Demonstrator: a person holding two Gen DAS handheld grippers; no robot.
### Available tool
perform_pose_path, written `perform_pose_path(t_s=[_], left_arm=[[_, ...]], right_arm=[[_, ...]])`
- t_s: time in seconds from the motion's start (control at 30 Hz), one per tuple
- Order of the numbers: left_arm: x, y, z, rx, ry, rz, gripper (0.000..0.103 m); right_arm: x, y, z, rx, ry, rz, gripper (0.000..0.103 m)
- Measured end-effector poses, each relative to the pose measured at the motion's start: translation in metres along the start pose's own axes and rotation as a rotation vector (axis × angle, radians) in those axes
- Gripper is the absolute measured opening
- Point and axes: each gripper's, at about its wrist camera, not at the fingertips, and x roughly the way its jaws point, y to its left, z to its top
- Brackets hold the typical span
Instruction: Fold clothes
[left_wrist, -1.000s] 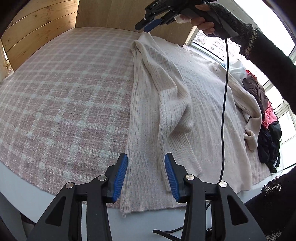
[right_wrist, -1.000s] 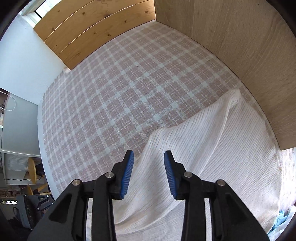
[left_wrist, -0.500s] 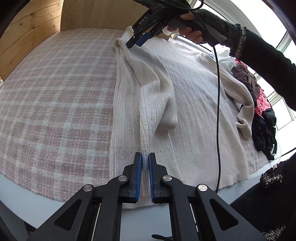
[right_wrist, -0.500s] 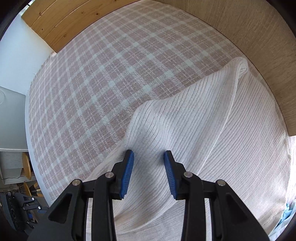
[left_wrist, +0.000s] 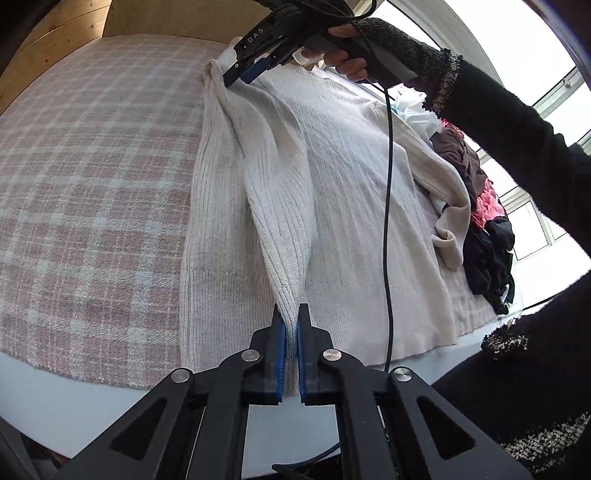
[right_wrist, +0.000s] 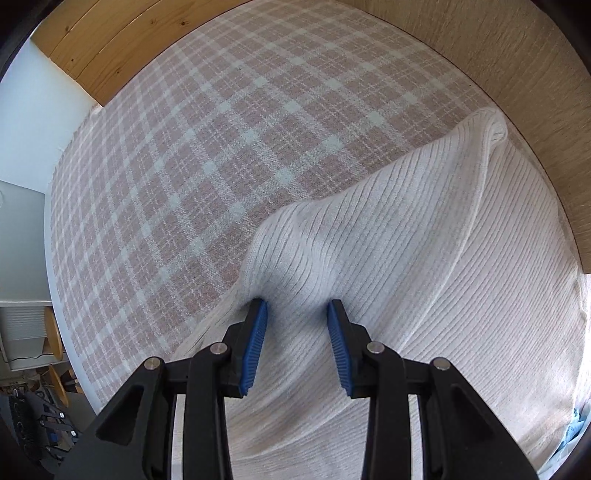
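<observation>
A cream ribbed sweater lies flat on the plaid bed cover. One sleeve is folded in across its body. My left gripper is shut on the sleeve's near end and holds it raised in a narrow ridge. At the far end, my right gripper has its tips down at the sweater's shoulder. In the right wrist view the right gripper stands open, its fingertips dug into the sweater on either side of a raised fold.
A pile of dark, pink and white clothes lies along the bed's right edge by the window. Wooden panels bound the bed's far sides. A black cable hangs from the right gripper across the sweater. The person's dark sleeve crosses above.
My left jaws closed on the sleeve's end and lifted it slightly. The right gripper came down from above the bed onto the sweater's shoulder, its jaws unchanged.
</observation>
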Motion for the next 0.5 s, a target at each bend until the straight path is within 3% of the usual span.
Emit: perform_pose_path(t_s=[0.07, 0.13, 0.17, 0.23, 0.33, 0.47, 0.5], left_arm=[[-0.004, 0.01, -0.005, -0.021, 0.033, 0.039, 0.006], [0.001, 0.021, -0.01, -0.05, 0.085, 0.089, 0.031], [0.006, 0.024, -0.012, -0.065, 0.114, 0.119, 0.035], [0.002, 0.029, -0.01, -0.086, 0.091, 0.136, 0.039], [-0.004, 0.034, -0.001, -0.107, 0.037, 0.128, 0.042], [0.012, 0.026, 0.011, -0.045, 0.05, 0.136, 0.042], [0.018, 0.024, 0.012, -0.029, 0.062, 0.135, 0.042]], right_arm=[[-0.002, 0.002, 0.001, -0.014, 0.005, -0.013, 0.034], [-0.009, 0.009, 0.0, -0.031, -0.003, -0.05, 0.034], [-0.015, 0.014, -0.001, -0.041, -0.017, -0.065, 0.034], [-0.029, 0.029, -0.004, -0.053, -0.057, -0.033, 0.034], [-0.034, 0.052, -0.004, -0.081, -0.022, 0.036, 0.034], [-0.012, 0.08, -0.001, -0.119, 0.058, -0.057, 0.034], [-0.001, 0.104, 0.002, -0.106, 0.076, -0.06, 0.034]])
